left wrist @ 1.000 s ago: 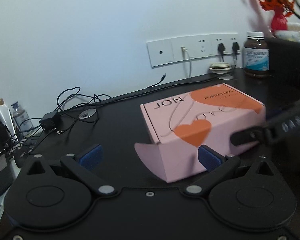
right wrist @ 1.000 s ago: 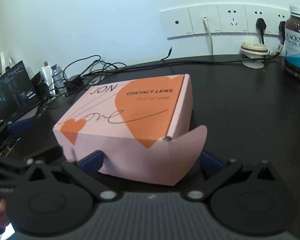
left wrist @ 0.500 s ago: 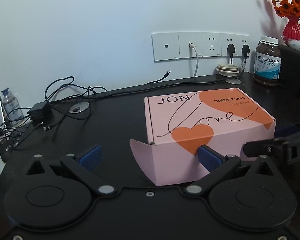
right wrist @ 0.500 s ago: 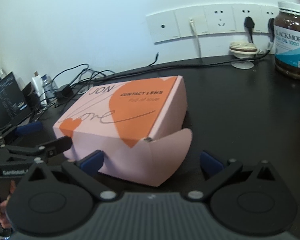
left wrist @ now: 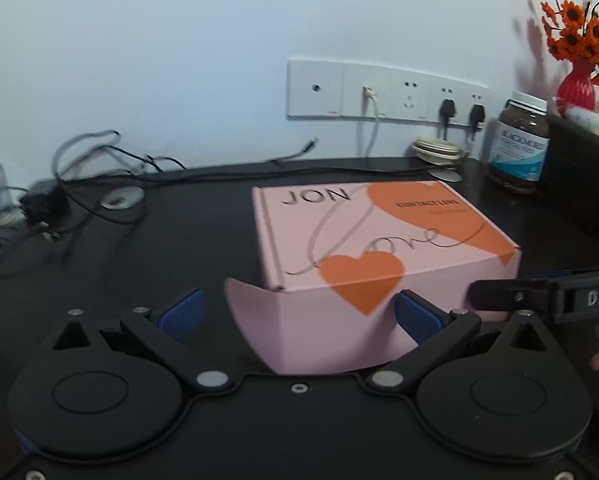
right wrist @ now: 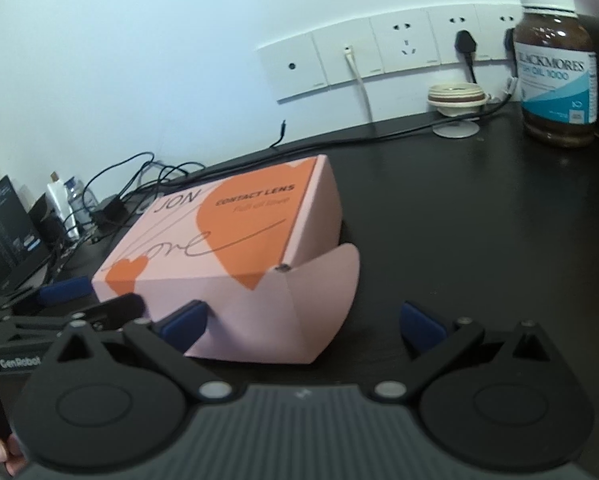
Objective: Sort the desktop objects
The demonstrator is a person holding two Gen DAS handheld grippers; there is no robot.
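Note:
A pink box point(left wrist: 379, 248) with orange hearts and "JON" lettering lies on the black desk point(left wrist: 159, 248), a rounded flap sticking out at each front corner. My left gripper point(left wrist: 297, 314) is open, with the box's front left corner and flap between its blue pads. In the right wrist view, the box point(right wrist: 227, 248) sits left of centre. My right gripper point(right wrist: 303, 322) is open around the box's front right corner and flap. Each gripper shows in the other's view: the right gripper point(left wrist: 539, 296) beside the box's right end, the left gripper point(right wrist: 59, 300) at its left end.
A brown fish-oil bottle point(right wrist: 555, 68) stands at the back right by a small round stand point(right wrist: 457, 100). Wall sockets point(left wrist: 383, 90) with plugged cables line the wall. Tangled cables and a charger point(left wrist: 43, 200) lie back left. Orange flowers in a red vase point(left wrist: 577, 80) top a black unit at the right.
Both grippers stay open at the box's front corners. The left wrist view has levelled out and shifted. In the right wrist view the box has slid left and the bottle looms larger.

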